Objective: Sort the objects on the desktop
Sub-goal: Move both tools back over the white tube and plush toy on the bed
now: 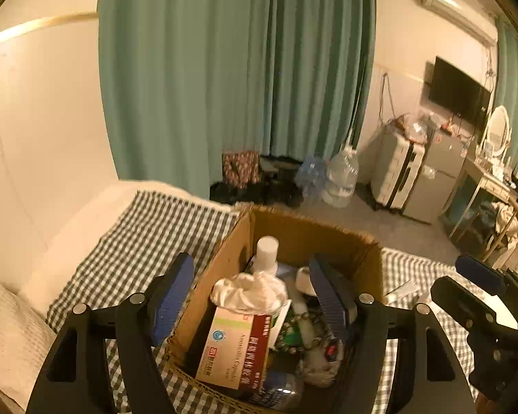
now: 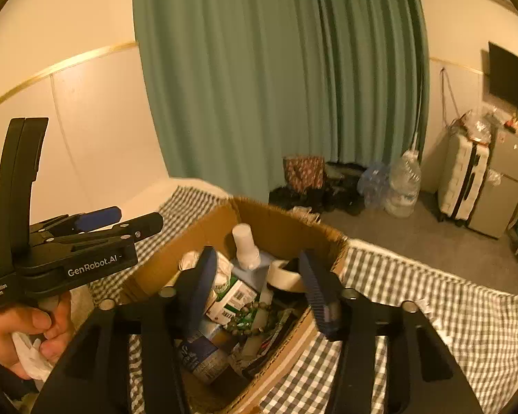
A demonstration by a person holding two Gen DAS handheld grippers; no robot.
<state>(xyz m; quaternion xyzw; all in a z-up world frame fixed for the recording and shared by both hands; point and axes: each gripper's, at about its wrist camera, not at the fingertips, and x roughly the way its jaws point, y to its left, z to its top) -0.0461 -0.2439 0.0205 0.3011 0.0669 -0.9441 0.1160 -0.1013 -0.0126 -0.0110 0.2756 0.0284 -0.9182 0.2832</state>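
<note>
Both hand-held grippers [image 1: 255, 296] [image 2: 259, 286] spread, tilted down over cardboard box [image 1: 304, 231]

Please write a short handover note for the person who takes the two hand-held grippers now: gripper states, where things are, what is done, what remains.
Left hand-held gripper: open, empty, above the cardboard box.
Right hand-held gripper: open, empty, above the same box.
Box sits on the checked cloth; it holds a medicine carton, white-capped bottle, tape roll, beads.
Done: these are boxed.
Left: small pale items on the cloth beside the box.
</note>
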